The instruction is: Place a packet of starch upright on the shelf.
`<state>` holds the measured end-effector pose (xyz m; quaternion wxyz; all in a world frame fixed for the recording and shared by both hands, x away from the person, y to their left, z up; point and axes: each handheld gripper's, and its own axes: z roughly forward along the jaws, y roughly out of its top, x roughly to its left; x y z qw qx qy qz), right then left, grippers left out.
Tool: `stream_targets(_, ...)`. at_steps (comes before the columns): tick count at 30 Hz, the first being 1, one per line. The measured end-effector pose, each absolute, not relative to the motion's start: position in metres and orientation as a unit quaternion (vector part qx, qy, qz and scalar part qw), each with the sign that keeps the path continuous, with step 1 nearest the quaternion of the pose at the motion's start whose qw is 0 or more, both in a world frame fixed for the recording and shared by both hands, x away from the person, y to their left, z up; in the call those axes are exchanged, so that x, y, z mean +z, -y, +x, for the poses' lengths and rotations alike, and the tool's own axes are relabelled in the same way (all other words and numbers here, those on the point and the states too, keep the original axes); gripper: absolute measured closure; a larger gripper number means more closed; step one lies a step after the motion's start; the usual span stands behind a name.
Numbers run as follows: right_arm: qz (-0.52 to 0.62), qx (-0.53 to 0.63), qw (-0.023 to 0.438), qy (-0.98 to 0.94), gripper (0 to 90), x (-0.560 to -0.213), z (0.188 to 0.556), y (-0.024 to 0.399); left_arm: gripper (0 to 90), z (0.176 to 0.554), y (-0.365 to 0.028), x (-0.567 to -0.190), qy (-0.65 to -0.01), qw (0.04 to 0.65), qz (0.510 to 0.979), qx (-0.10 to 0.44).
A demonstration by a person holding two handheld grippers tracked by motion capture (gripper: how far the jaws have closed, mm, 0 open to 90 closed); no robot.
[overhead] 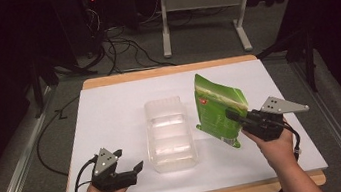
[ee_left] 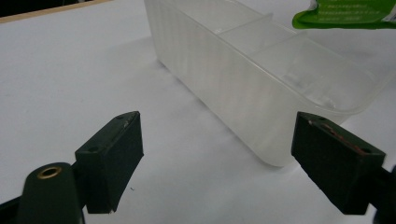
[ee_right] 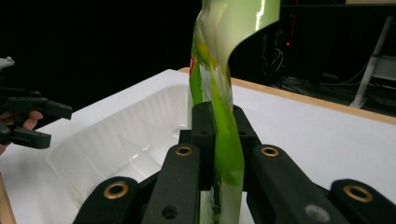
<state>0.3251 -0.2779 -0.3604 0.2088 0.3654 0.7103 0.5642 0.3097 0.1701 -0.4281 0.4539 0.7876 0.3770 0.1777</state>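
A clear, ribbed plastic tray (overhead: 170, 134) with divided compartments lies near the middle of the white tabletop (overhead: 110, 114), its long side running away from the person; just to its right, the right gripper (overhead: 230, 115) holds a glossy green foil pouch (overhead: 219, 109) upright and lifted above the table, its jaws clamped flat on the pouch's side edge (the right gripper view shows the green film (ee_right: 224, 135) pinched tight between the two black jaws, with the tray (ee_right: 116, 140) below and to the left); the pouch's lower corner hangs beside the tray's right wall, though whether it touches cannot be told; the left gripper (overhead: 136, 171) sits low at the near left of the table, near the tray's near left corner, its jaws spread wide with nothing between them; in the left gripper view the tray's corner (ee_left: 261, 93) stands ahead between the parted jaws, apart from both.
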Motion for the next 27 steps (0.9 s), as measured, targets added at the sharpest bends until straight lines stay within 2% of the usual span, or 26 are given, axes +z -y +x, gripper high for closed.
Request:
stream_targets(8, 0.351, 0.583, 0.206, -0.703, 85.0, -0.345, 0.338, 0.274, 17.5, 0.309, -0.173, -0.427, -0.386, 0.456, 0.78, 0.186)
stream_targets(27, 0.294, 0.611, 0.163, -0.717, 85.0, -0.339, 0.367, 0.239, 17.5, 0.309, -0.178, -0.429, -0.411, 0.454, 0.762, 0.211)
